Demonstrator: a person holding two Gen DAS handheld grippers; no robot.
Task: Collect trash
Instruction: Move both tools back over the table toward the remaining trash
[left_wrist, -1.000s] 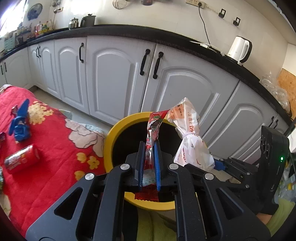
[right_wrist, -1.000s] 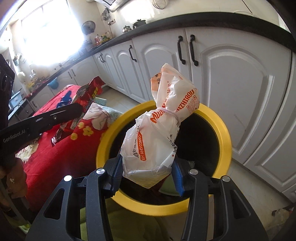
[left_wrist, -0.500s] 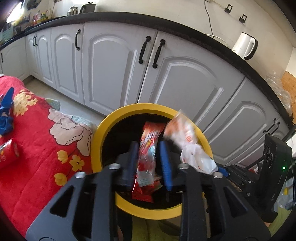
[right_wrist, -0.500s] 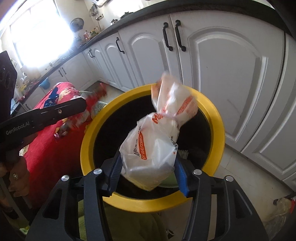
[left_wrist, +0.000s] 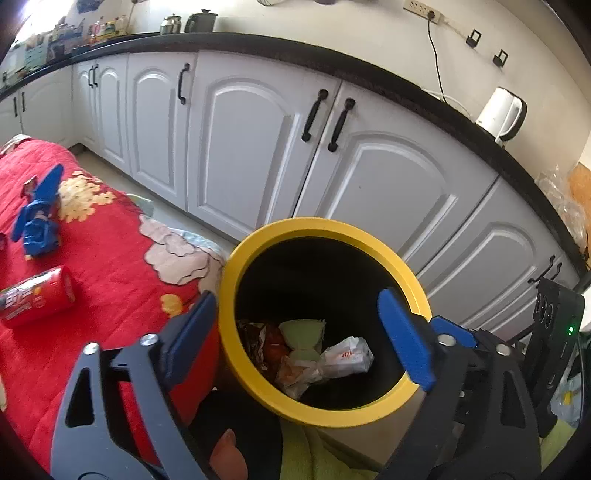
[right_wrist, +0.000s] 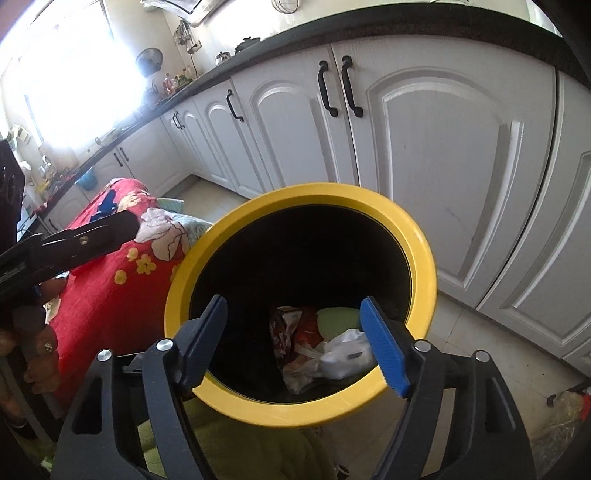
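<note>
A: Over the yellow-rimmed bin (left_wrist: 258, 380), nearest the lens: left gripper (left_wrist: 295, 332) spread wide, nothing between its blue pads (left_wrist: 404, 341). Right gripper (right_wrist: 293, 339) likewise released and empty, jaws straddling the bin's near rim.

B: Contents?

A: At the bin's bottom: white tied bag (left_wrist: 347, 356) lying on its side, red snack wrapper (left_wrist: 273, 341) touching it on the left, a green piece (left_wrist: 301, 330) behind both. The right wrist view confirms the white bag (right_wrist: 345, 354) and the wrapper (right_wrist: 291, 328) down inside.

B: Step in hand, as I judge it: drop done, go fetch more. What remains outside the bin?

A: Left of the bin, on the red floral cloth (left_wrist: 110, 258): a red can (left_wrist: 35, 297) on its side, well apart from the rim. Further left and back, a blue crumpled item (left_wrist: 38, 216); cannot tell whether it is trash. Beyond the bin: white cabinets (left_wrist: 255, 147), then the dark counter with a white kettle (left_wrist: 500, 112).

B: Advice for the next pick?

A: Lift both grippers clear of the rim before swinging left, so no finger clips the bin and tips it. The can will likely roll; approach with the jaws across its round body, pads on the curved sides, and close firmly near its middle. The cloth is soft, so come down gently to avoid pinching fabric. The left gripper is the nearer one to it.
</note>
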